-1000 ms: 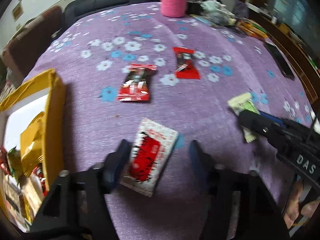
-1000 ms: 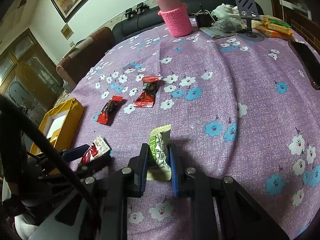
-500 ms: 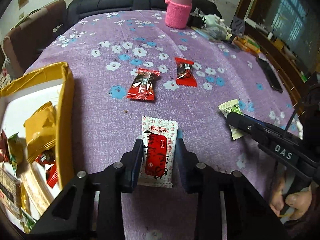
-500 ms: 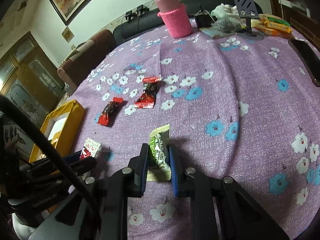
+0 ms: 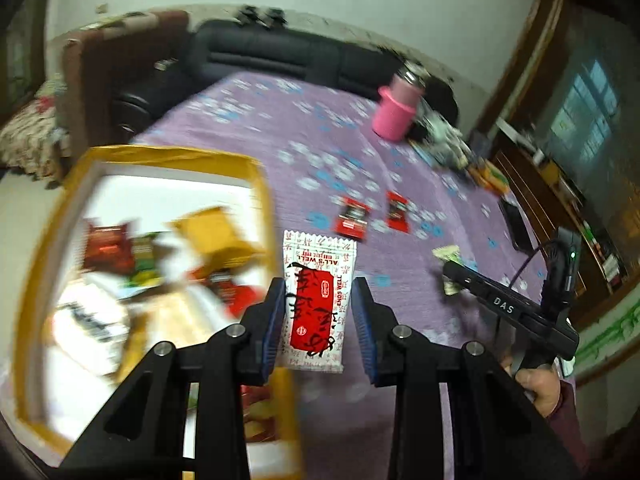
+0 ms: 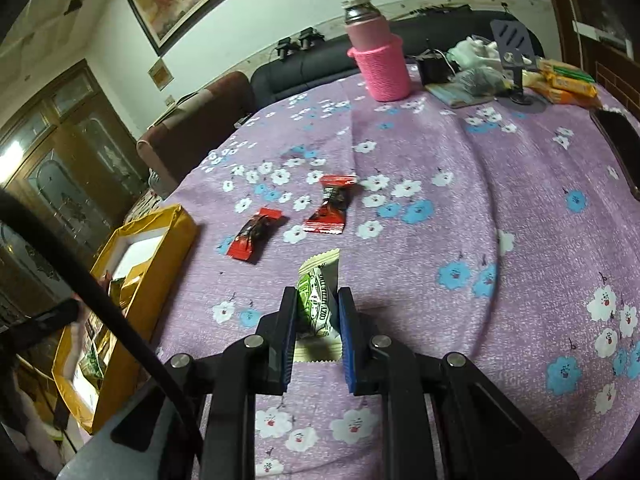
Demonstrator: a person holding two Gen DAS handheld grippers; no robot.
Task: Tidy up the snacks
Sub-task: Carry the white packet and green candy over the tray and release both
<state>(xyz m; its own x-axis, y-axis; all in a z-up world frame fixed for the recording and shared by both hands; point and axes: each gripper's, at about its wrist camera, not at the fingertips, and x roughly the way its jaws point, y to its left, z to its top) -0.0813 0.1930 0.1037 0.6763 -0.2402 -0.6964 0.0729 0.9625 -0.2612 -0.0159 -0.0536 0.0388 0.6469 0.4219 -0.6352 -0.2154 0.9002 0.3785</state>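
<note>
The left claw (image 5: 318, 320) is clamping a white-and-red sachet (image 5: 316, 300) across its width, its blue pads pressing on both long edges, and is holding it clear of the purple flowered counter (image 6: 460, 184), just at the right-hand wall of the yellow box (image 5: 264, 200) where other snacks are already lying. The sachet is looking light, flat and thin, a crinkly film packet that is bowing slightly between the pads, so it is likely needing only a mild squeeze; its glossy skin could be slipping if the hold is loosened mid-air. Gripping across the middle, as now, is seeming the safest place, since the crimped ends are too floppy to steer by. The right claw (image 6: 318, 324) is pinching a green-and-white candy wrapper (image 6: 318, 304) that is resting on the counter at the near side, jaws closed on its puffy middle; it too is looking soft and nearly weightless, with air inside that could be giving way under pressure. Two red wrapped bars (image 6: 330, 208) are lying farther out, apart from both claws and waiting to be gathered.
</note>
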